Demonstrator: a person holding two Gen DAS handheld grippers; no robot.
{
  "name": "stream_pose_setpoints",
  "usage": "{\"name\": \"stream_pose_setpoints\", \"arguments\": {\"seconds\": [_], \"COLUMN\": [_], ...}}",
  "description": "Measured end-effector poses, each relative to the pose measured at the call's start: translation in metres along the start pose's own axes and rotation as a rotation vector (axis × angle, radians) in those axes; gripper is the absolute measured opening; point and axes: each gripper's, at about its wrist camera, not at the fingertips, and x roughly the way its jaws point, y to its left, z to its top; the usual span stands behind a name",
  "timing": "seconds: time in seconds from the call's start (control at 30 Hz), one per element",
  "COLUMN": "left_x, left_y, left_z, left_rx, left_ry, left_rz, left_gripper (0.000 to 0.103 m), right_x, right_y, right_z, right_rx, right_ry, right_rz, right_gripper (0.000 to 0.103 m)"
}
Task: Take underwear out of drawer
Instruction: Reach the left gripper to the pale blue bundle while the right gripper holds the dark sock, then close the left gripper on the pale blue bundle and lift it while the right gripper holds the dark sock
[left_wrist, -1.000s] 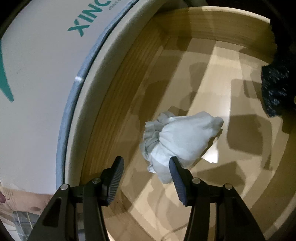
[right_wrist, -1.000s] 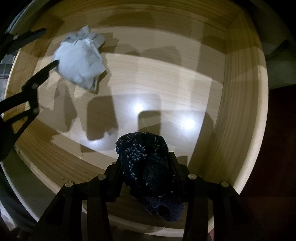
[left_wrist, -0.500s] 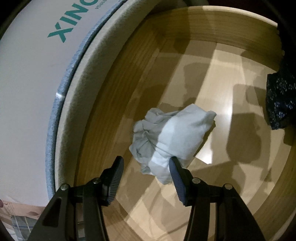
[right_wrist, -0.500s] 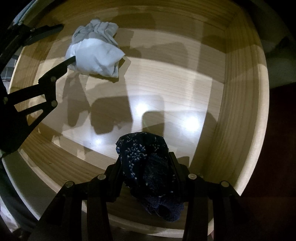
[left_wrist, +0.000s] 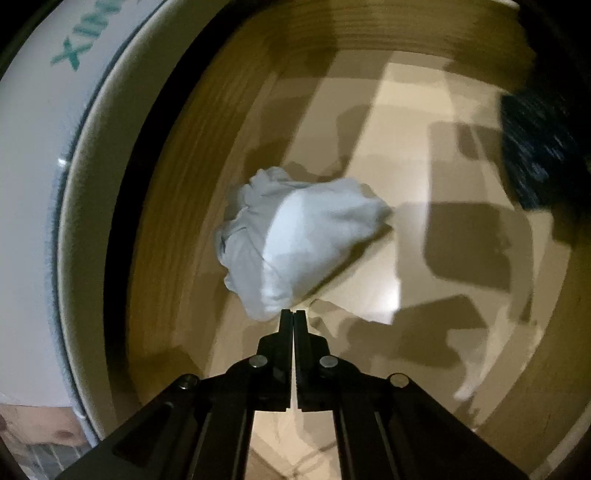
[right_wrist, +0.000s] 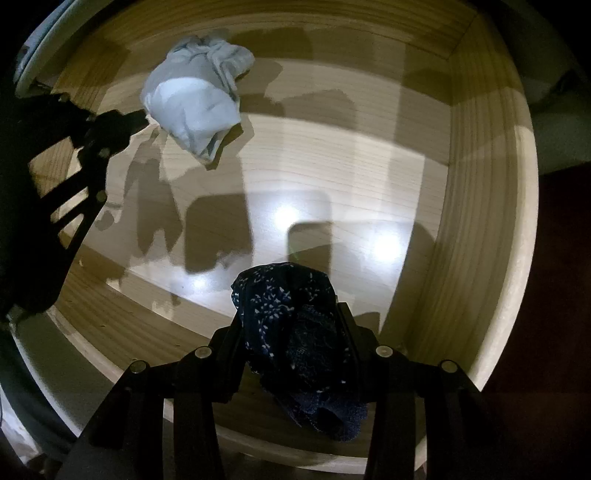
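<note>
In the drawer (right_wrist: 476, 206), the left tool (left_wrist: 293, 314) is pinching the white underwear's (left_wrist: 295, 240) near edge, while the right tool (right_wrist: 291, 325) is gripping the dark underwear (right_wrist: 295, 332).

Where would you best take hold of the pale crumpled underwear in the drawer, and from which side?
Grip the thick hump in the middle of the pale underwear, coming from above with jaws astride it. It lies as a loose ball; its near edge tapers to a thin flap, where the shut left gripper may have caught little. The drawer wall crowds its left side.
</note>
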Motion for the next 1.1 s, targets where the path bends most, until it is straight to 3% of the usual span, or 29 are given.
{"name": "stream_pose_setpoints", "arguments": {"seconds": [0.2, 0.27, 0.33, 0.37, 0.57, 0.6, 1.1], "left_x": [-0.017, -0.019, -0.024, -0.025, -0.028, -0.027, 0.017], "left_y": [-0.023, -0.025, -0.028, -0.028, -0.028, -0.028, -0.032], "left_z": [-0.017, -0.021, -0.018, -0.017, -0.012, 0.000, 0.010], "left_rx": [0.130, 0.149, 0.155, 0.154, 0.187, 0.181, 0.250], "left_ry": [-0.094, -0.121, -0.157, -0.170, -0.190, -0.200, -0.215], "left_rz": [0.175, 0.226, 0.270, 0.285, 0.274, 0.286, 0.238], "left_gripper": [0.010, 0.027, 0.052, 0.054, 0.054, 0.054, 0.054], "right_x": [0.001, 0.000, -0.008, -0.006, -0.005, -0.005, -0.003], "right_y": [0.000, -0.001, -0.004, -0.004, -0.004, -0.004, -0.002], "right_z": [0.001, 0.001, 0.005, 0.004, 0.005, 0.005, -0.001], "right_rx": [0.006, 0.009, 0.010, 0.010, 0.011, 0.010, 0.020], "right_ry": [-0.002, 0.000, -0.001, -0.001, -0.002, -0.003, -0.011], "right_rz": [0.013, 0.017, 0.021, 0.021, 0.024, 0.024, 0.032], "right_gripper": [0.040, 0.041, 0.041, 0.041, 0.041, 0.041, 0.040]}}
